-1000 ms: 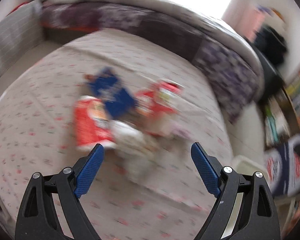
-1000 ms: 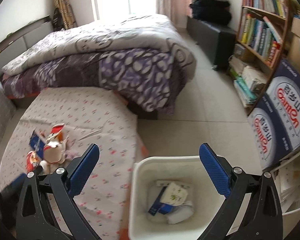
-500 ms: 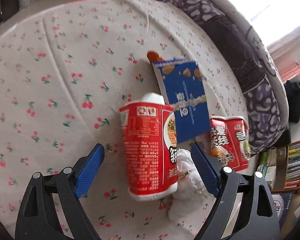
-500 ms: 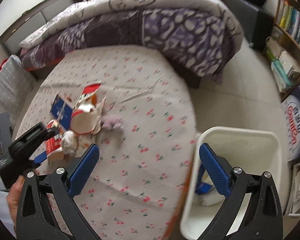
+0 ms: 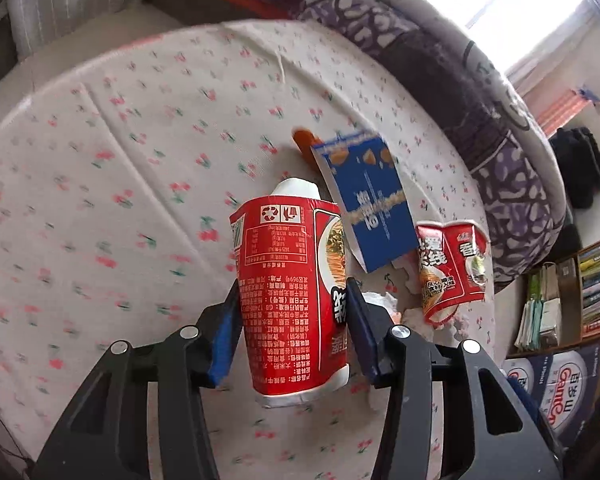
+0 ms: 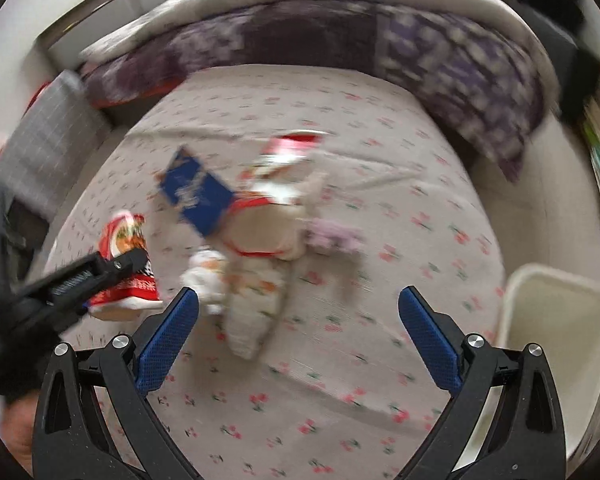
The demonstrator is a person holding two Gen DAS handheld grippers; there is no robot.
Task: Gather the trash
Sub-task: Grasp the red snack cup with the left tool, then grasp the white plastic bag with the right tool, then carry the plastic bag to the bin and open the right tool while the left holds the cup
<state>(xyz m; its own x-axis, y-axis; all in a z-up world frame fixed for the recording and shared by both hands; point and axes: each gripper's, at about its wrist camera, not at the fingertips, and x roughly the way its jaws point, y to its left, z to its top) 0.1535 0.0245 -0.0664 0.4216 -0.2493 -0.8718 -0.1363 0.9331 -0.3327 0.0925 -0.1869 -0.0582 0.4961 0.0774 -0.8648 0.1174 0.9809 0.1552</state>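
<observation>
Left claw (image 5: pixel 290 328) around noodle cup (image 5: pixel 292 300)

My left gripper (image 5: pixel 292 332) has the cup (image 5: pixel 292 300) between its fingers, over the sheet (image 5: pixel 140 160). Behind the cup lies a packet (image 5: pixel 368 204), a wrapper (image 5: pixel 452 268) to its right. Bin (image 6: pixel 552 344) far right.

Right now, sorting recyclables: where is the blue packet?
In the left wrist view the blue packet lies on the cherry-print cloth, just beyond the red noodle cup, left of the torn red wrapper.
</observation>
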